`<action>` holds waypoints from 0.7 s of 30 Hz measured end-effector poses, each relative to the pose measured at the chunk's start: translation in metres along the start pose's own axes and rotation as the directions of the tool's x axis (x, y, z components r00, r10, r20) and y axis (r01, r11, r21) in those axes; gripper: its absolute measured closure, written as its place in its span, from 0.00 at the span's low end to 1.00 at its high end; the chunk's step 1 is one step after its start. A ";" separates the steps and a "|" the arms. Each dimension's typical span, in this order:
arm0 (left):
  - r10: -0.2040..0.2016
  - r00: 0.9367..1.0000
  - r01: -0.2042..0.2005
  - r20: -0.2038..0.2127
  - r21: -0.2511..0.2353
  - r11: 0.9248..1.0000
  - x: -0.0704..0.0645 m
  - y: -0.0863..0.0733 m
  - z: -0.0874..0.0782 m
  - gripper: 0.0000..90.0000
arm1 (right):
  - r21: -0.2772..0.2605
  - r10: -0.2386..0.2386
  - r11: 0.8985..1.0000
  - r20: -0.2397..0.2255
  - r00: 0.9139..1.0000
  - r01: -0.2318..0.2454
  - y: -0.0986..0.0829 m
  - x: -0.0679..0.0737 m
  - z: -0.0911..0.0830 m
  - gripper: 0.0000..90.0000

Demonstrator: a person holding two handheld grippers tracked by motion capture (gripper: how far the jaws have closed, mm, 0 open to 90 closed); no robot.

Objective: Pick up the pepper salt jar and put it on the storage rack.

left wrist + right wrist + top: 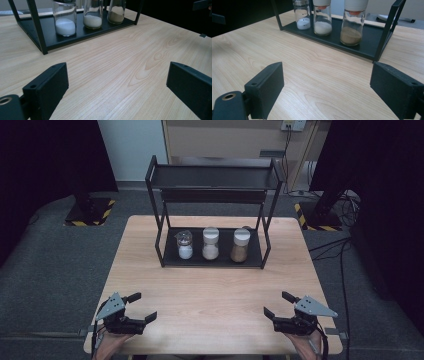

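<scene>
Three jars (210,243) are stood in a row on the bottom shelf of a black rack (212,261) at the far side of the table (210,295) (white, pale and brown contents). The left gripper (141,306) and right gripper (276,304) are held near the front edge, jaws spread wide, nothing gripped. No step appears begun; a forward reach to one jar would be needed.

The left gripper (142,307) and the right gripper (277,304) are held low, well apart, each with jaws spread wide and nothing gripped.
</scene>
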State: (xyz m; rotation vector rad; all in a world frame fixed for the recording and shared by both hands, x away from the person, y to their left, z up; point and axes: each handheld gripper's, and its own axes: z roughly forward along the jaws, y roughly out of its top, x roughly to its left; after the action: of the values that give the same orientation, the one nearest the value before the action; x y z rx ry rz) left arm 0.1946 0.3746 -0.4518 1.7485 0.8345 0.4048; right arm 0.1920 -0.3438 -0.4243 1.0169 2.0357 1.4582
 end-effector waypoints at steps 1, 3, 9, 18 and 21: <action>0.000 1.000 0.000 0.000 0.000 1.000 0.000 0.000 0.000 0.03 | -0.003 -0.006 1.000 0.001 1.000 0.006 -0.001 0.000 0.000 0.13; 0.001 1.000 -0.001 0.002 0.000 1.000 0.000 0.000 0.000 0.03 | -0.003 -0.018 1.000 0.005 1.000 0.018 -0.002 0.000 0.000 0.13; 0.007 1.000 -0.007 0.005 0.002 1.000 0.000 0.001 0.001 0.03 | 0.003 -0.005 1.000 -0.011 1.000 0.005 -0.005 -0.005 0.002 0.13; 0.008 1.000 -0.008 0.008 0.002 1.000 0.000 0.001 0.001 0.03 | 0.003 -0.020 1.000 -0.016 1.000 0.020 -0.006 -0.005 0.002 0.13; 0.009 1.000 -0.009 0.007 0.003 1.000 0.000 0.001 0.001 0.03 | 0.005 -0.019 1.000 -0.016 1.000 0.019 -0.006 -0.005 0.002 0.13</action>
State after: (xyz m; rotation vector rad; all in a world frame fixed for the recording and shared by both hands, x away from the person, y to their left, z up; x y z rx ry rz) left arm 0.1959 0.3740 -0.4515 1.7557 0.8233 0.4033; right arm 0.1951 -0.3471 -0.4310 0.9884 2.0555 1.4574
